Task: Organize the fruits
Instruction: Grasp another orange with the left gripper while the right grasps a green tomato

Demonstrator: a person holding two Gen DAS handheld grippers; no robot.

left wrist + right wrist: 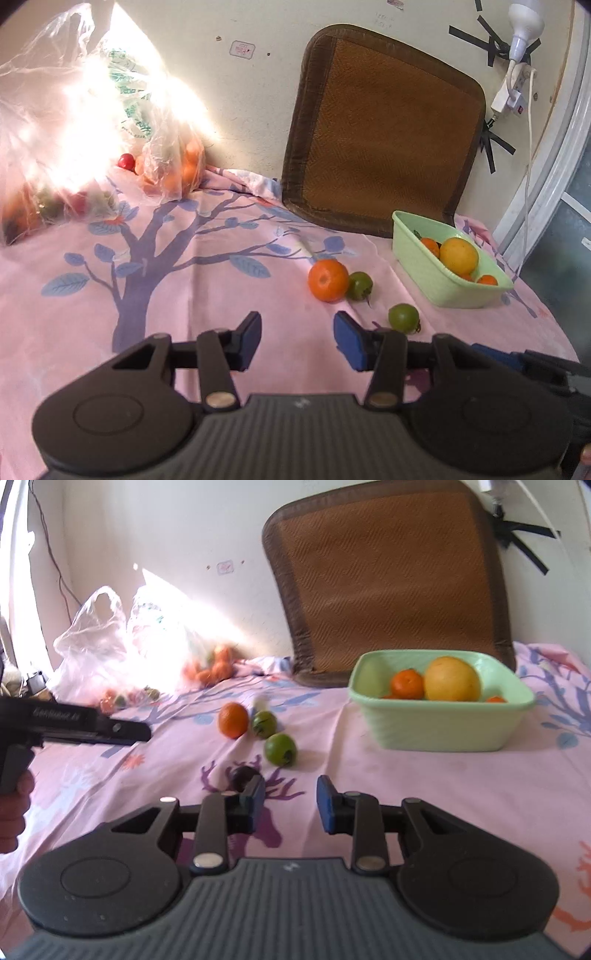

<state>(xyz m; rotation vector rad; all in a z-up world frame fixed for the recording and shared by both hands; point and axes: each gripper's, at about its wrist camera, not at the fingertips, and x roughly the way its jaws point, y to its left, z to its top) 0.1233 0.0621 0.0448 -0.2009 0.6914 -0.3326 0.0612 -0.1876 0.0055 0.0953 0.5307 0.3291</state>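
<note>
Left tongs: they are held open over the pink cloth, and nothing is seen between the blue pads.
Right tongs: a gap is seen between the pads and nothing is held there, though the gap is about as small as it gets.
Dark round thing: it is half hidden behind the left pad of the right tongs, so what it is cannot be told.
Loose fruit on the surface: three pieces are counted, one orange and two green fruits. The orange and the nearer green one are touching.
Green tub: it is set to the right of the loose fruit, in front of the brown mat. One big yellow fruit and some small oranges are seen inside. Three can be counted, but more may be hidden by the wall.
Plastic bags: two are seen by the wall. They are washed out by sunlight, so the fruit inside cannot be counted.
Red fruit: one is seen beside the bags.
Hand: it is cut off at the left edge of the right view.
</note>
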